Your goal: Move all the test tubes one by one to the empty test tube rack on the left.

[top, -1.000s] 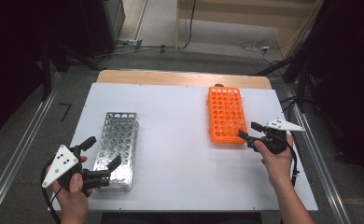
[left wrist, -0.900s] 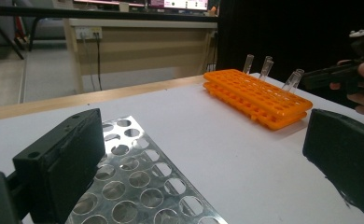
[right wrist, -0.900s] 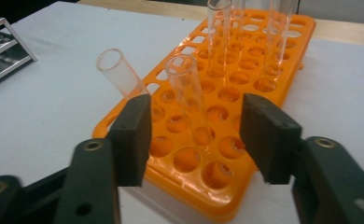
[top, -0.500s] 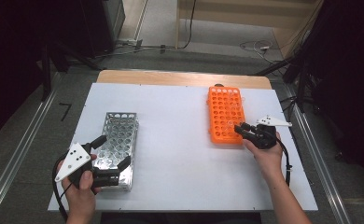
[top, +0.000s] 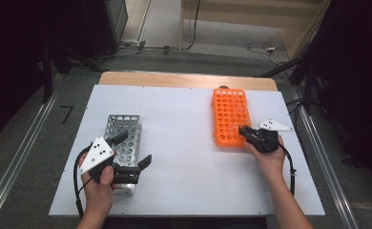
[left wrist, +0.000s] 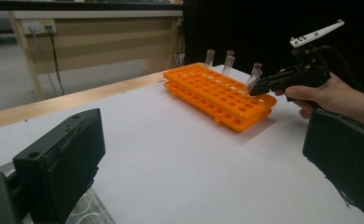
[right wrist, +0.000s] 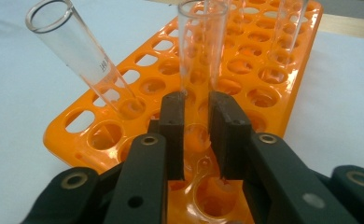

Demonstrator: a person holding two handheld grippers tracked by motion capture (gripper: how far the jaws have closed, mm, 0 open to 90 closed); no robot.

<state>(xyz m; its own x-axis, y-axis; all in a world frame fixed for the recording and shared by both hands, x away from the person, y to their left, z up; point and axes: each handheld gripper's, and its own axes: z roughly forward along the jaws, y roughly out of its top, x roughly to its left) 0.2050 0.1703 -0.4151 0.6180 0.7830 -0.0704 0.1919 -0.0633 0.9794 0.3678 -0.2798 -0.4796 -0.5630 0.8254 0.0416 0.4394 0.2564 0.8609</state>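
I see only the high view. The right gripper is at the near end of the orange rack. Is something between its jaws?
Observer: Yes. The right gripper is closed on a clear glass tube standing in the orange rack.
Operator: Are there other tubes in the rack?
Observer: Yes, several; one tube beside it leans away.
Operator: And the left gripper, does it hold anything?
Observer: No. The left gripper is open, with only white table between its jaws.

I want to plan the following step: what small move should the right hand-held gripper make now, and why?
Probably lift straight up. The right hand-held gripper has just closed on a clear test tube standing in the orange rack, so an upright pull should free it.
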